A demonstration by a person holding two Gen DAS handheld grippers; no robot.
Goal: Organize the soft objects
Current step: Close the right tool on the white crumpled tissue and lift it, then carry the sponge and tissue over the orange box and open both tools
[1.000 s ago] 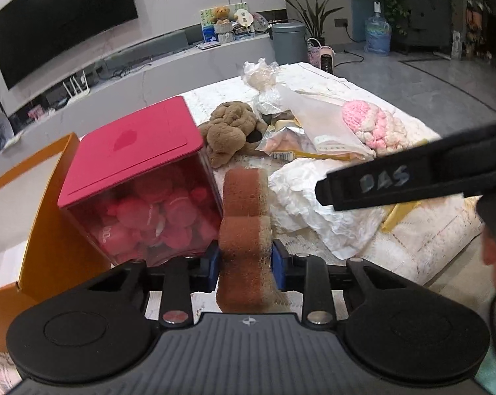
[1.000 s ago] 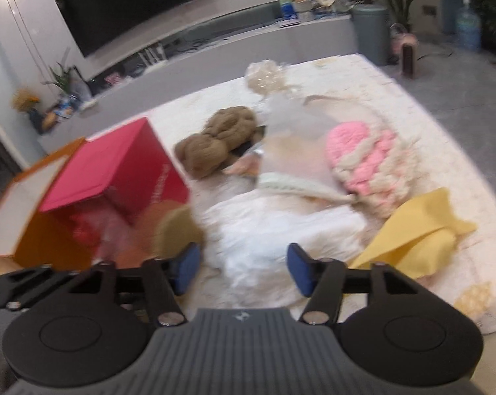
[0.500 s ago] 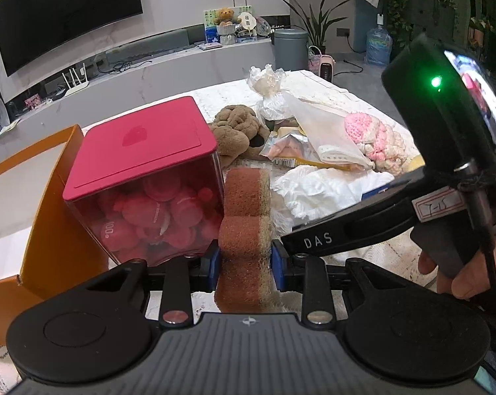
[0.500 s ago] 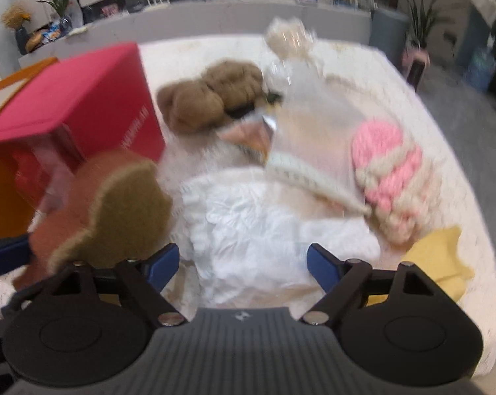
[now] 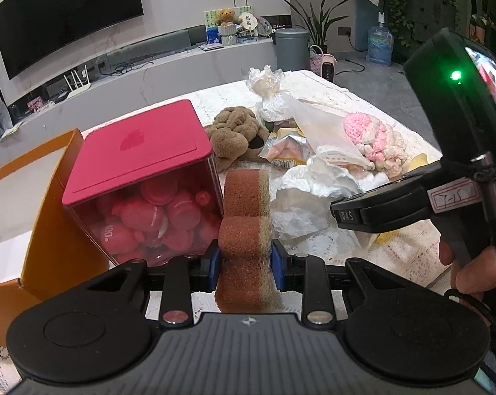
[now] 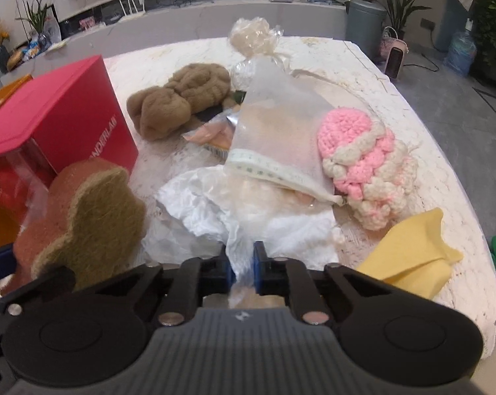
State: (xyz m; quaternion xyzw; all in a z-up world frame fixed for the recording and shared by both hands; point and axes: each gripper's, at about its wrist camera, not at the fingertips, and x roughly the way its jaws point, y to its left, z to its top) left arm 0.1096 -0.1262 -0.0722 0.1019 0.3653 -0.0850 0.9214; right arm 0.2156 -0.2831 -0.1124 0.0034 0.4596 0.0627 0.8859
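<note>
Sponge point(image 5: 244, 227) — brown, lobed, upright — is pinched in my left gripper point(image 5: 244, 265), just beside the red-lidded box point(image 5: 139, 164) at ten o'clock. My right gripper point(image 6: 240, 268) is clamped on the white crumpled cloth point(image 6: 215, 210); the pink crochet piece point(image 6: 366, 168) lies at one o'clock from it.

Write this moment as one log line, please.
left gripper: shut on brown sponge | right gripper: shut on white crumpled sheet | both beside red-lidded box
</note>
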